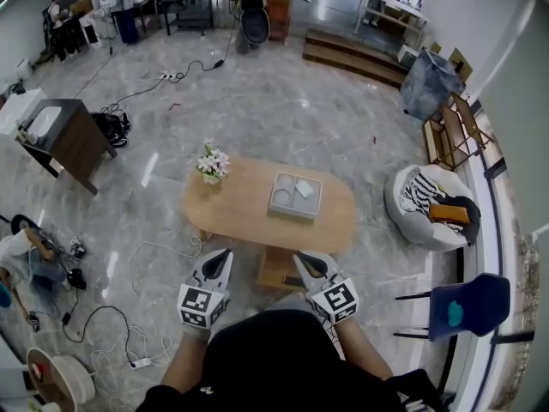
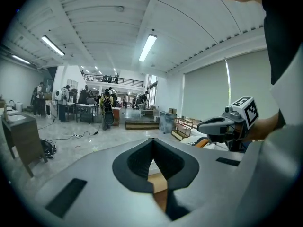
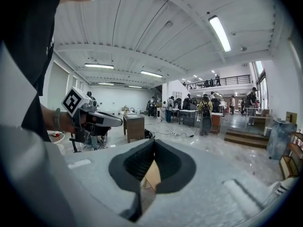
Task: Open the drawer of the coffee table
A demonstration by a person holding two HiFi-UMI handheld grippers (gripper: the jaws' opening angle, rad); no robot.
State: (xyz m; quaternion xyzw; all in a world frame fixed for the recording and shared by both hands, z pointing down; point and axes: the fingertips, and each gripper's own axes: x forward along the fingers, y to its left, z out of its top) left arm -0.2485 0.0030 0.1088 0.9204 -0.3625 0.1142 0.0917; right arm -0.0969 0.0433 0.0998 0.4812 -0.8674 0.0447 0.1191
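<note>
In the head view an oval wooden coffee table (image 1: 334, 217) stands on the marble floor. A wooden drawer (image 1: 276, 275) juts out from under its near edge. My left gripper (image 1: 226, 255) and right gripper (image 1: 299, 259) hover on either side of the drawer, above it and apart from it. Both are shut with nothing between the jaws. The left gripper view shows its closed jaws (image 2: 152, 140) with a sliver of wood (image 2: 158, 183) behind them, and the right gripper (image 2: 222, 125) off to the side. In the right gripper view its tips (image 3: 153, 141) meet, and the left gripper (image 3: 97, 119) is at the left.
On the table sit a grey tray (image 1: 295, 196) and a small flower bunch (image 1: 212, 163). A white beanbag (image 1: 425, 202) and a blue chair (image 1: 467, 309) are at the right. At the left are a dark cabinet (image 1: 70, 140) and floor cables (image 1: 141, 256).
</note>
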